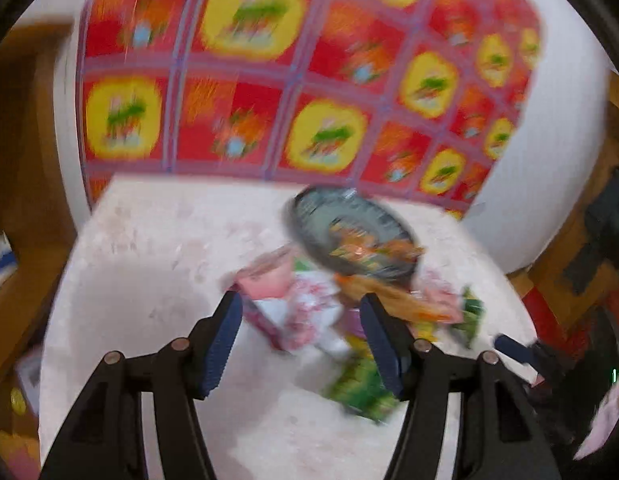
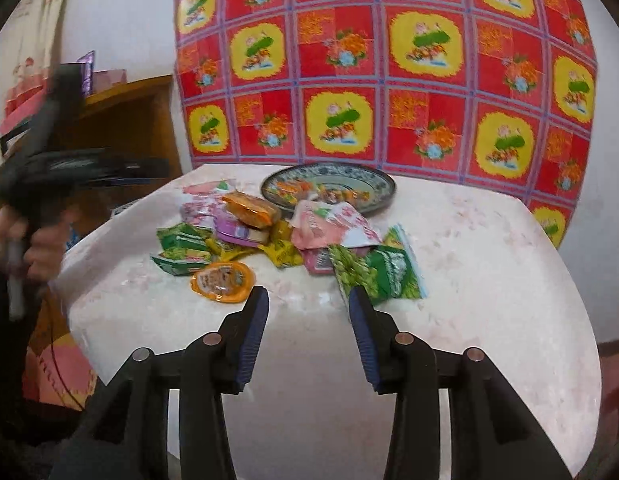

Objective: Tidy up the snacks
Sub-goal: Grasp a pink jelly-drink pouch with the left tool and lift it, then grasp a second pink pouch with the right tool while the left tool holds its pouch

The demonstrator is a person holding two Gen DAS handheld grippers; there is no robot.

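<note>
Right wrist view: a pale table (image 2: 489, 280) bears a patterned plate (image 2: 373, 196) with a few snacks already in it, and a loose heap of snack packets (image 2: 269, 240) just in front. The right gripper (image 2: 307, 300) hovers near the heap, jaws partly open and empty. The left gripper (image 1: 301, 312), also apart and empty, hangs over the packets. Risk: slippery wrappers overlap, so a pinch may drag neighbours or slip.

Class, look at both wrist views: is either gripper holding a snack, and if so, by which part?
Nothing is held. The left gripper and the right gripper both stand open with only the table and loose snack packets beyond their fingertips.
</note>
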